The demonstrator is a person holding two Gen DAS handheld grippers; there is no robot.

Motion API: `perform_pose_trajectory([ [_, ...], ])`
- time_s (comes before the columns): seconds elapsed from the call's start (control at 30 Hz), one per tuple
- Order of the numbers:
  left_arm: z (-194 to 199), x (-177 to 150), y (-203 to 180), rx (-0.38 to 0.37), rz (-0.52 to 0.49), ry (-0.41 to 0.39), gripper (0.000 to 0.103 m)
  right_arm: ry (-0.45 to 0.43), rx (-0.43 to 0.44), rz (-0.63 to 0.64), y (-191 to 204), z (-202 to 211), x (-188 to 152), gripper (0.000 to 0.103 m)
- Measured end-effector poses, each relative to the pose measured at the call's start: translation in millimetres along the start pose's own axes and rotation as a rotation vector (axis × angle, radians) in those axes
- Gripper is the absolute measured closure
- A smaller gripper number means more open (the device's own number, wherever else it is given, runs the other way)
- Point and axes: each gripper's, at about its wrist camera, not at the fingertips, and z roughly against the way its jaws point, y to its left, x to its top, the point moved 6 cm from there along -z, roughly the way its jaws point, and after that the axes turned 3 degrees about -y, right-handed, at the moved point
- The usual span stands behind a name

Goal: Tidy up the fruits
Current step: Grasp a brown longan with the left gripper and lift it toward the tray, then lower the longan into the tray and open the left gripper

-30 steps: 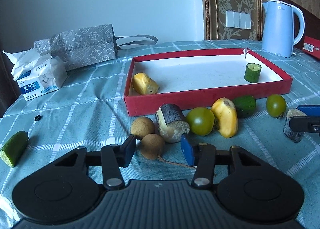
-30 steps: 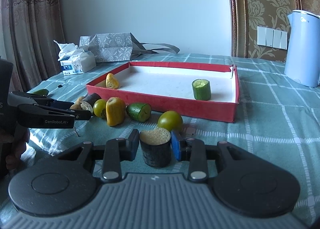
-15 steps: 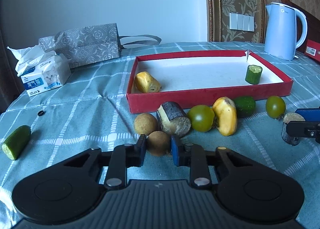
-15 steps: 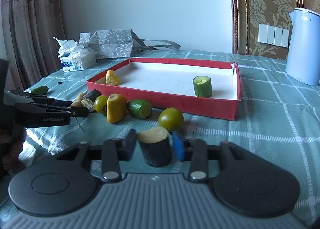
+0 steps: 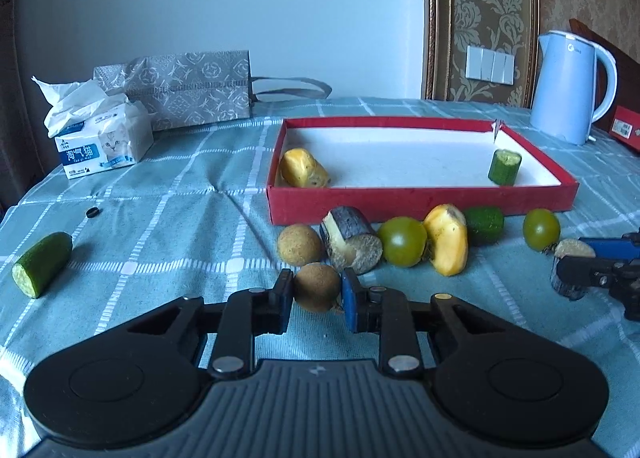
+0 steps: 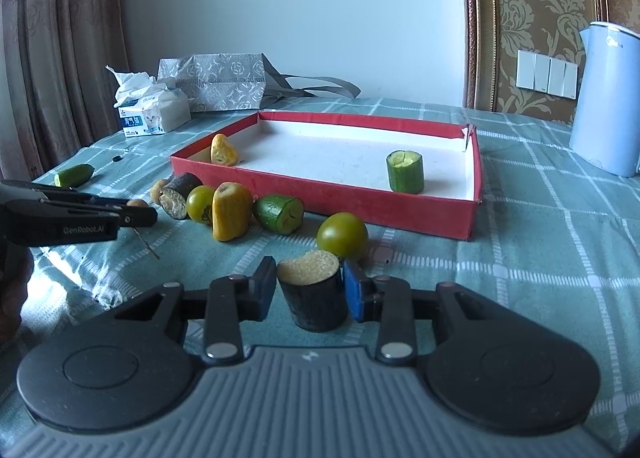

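Dark sugarcane stub point(image 6: 314, 294) stands upright, cut face up.

Domestic room, likely a dining or living area; desk point(image 5: 168, 217) under checked cloth, damask wallpaper point(image 6: 532, 9), curtain point(image 6: 52, 37). Electric kettle point(image 5: 572, 85), tissue pack point(image 5: 100, 145), wall switches point(image 5: 490, 63) present.

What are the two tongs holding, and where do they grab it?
The left tongs pinch the small round brown fruit by its two sides. The right tongs squeeze the dark-skinned cut piece by its sides, cut face up.
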Motion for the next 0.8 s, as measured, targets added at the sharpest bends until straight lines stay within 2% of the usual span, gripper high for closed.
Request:
perform_pose_trajectory([
  [0.2, 8, 44, -13, -0.012, -0.032, -0.095, 0.079, -0.009, -0.005, -0.009, -1, 2, 0, 0.069],
  [0.37, -11, 78, -33, 0.038, -0.080, -0.124, 0.079, -0.025, 0.001, -0.032, -4, 5, 1, 0.069],
  [0.5, -30, 94, -44, 0.084, -0.091, -0.121, 0.079, -0.032, 0.008, -0.044, -6, 6, 1, 0.069],
  [0.8, -77, 104, -51, 0.136, -0.059, -0.045, 0.079, -0.038, 0.028, -0.067, -9, 7, 2, 0.069],
])
